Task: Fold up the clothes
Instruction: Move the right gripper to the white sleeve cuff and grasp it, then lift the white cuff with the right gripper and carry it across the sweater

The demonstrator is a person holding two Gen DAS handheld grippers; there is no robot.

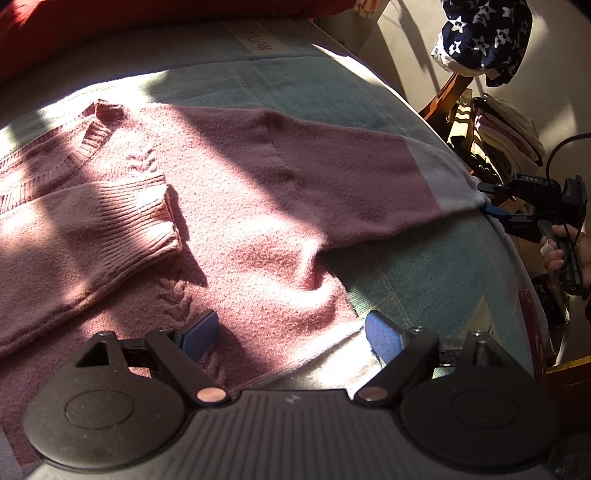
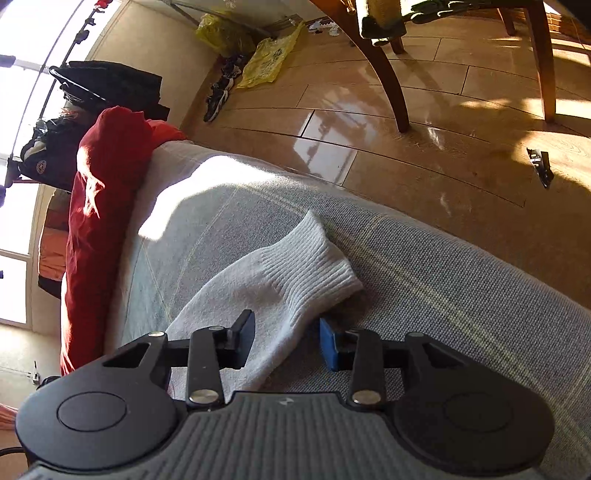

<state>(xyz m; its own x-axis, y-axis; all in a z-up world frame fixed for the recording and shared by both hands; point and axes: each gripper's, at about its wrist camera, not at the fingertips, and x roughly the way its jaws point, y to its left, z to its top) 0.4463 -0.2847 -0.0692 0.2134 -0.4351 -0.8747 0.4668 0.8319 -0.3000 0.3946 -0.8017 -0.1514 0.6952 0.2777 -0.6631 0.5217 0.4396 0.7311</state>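
A pink knit sweater (image 1: 258,206) lies face up on a pale blue-grey blanket (image 1: 332,92). One sleeve is folded across the chest, with its ribbed cuff (image 1: 162,218) near the middle. The other sleeve stretches out to the right and ends in a white cuff (image 1: 447,177) (image 2: 295,266). My left gripper (image 1: 291,332) hangs open just over the sweater's hem, with nothing pinched. My right gripper (image 1: 489,199) (image 2: 286,332) is at the blanket's edge. Its pads are closed on the white cuff, which bunches to a point between them. A hand (image 1: 561,251) holds that gripper.
A red cushion (image 2: 99,206) runs along the far side of the blanket. Wooden chair legs (image 2: 391,92) stand on the shiny floor, with yellow bags (image 2: 266,62) beyond. A star-patterned cloth (image 1: 484,33) and a stack of folded clothes (image 1: 506,133) sit to the right.
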